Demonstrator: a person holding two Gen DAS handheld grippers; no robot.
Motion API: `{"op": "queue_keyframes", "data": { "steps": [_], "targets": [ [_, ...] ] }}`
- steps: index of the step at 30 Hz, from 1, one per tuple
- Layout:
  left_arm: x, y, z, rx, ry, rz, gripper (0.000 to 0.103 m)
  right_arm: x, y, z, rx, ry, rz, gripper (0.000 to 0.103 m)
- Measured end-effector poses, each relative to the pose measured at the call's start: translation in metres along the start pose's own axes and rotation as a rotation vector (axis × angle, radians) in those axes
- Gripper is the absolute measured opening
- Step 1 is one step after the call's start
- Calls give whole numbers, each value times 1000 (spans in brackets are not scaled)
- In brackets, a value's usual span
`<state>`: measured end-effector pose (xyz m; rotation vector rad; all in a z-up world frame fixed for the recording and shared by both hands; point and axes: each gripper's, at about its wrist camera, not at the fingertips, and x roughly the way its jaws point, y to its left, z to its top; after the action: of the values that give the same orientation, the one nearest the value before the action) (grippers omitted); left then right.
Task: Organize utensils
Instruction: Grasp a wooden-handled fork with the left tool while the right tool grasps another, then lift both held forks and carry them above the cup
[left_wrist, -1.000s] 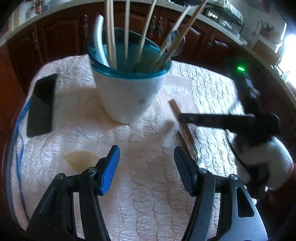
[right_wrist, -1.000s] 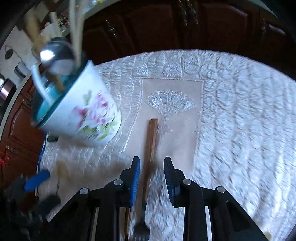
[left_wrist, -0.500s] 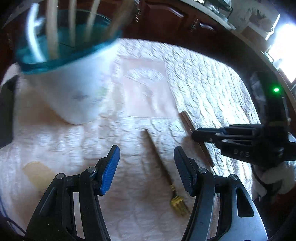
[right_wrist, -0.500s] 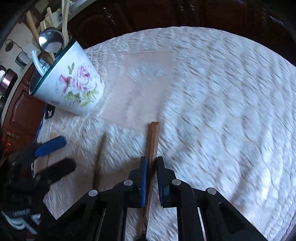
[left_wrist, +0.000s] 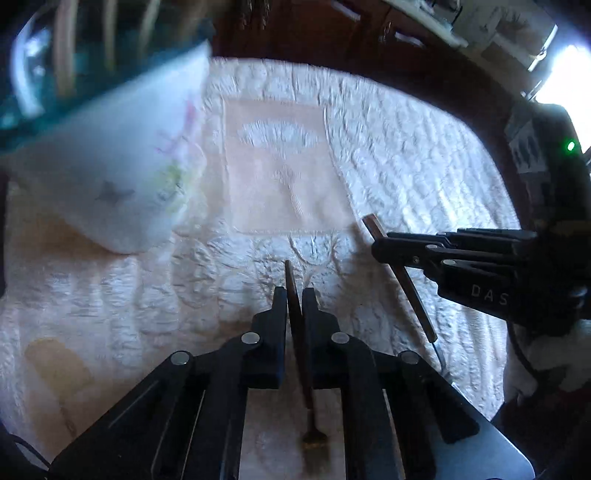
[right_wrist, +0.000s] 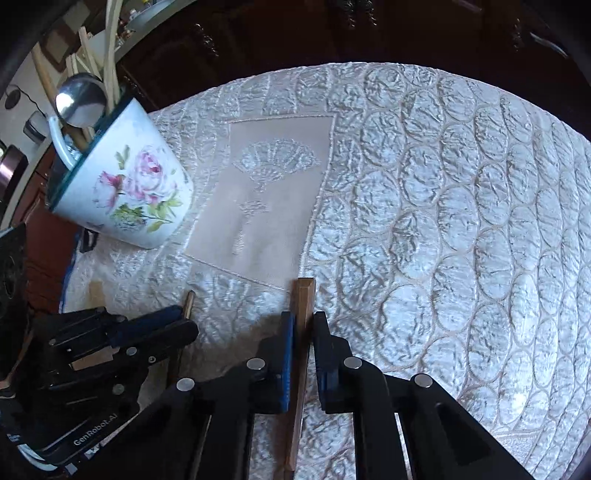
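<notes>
The left gripper (left_wrist: 294, 295) is clenching a fork (left_wrist: 300, 354); its jaws have just been closing; the right gripper (right_wrist: 303, 325) is clenching a knife (right_wrist: 301, 369); both are lying on the desk (right_wrist: 443, 221); next, lifting them into the cup (right_wrist: 125, 188).

Two grippers (right_wrist: 303, 325) (left_wrist: 294, 299), two wooden-handled utensils (right_wrist: 303, 332) (left_wrist: 295, 317), one floral cup (right_wrist: 125, 184) at ten o'clock holding one spoon (right_wrist: 79, 99).
</notes>
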<state>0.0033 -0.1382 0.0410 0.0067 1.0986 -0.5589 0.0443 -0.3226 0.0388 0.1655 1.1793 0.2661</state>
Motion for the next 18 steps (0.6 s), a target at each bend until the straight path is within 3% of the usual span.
{"op": "queue_keyframes", "data": {
  "steps": [10,18],
  "targets": [
    [-84,15,-10,8,-143,-3,5,-86,23,-5,-56,-168,83,9],
    [-110,20,-13,0,-199,32,5,-136,54,-16,-138,-259,89,9]
  ]
}}
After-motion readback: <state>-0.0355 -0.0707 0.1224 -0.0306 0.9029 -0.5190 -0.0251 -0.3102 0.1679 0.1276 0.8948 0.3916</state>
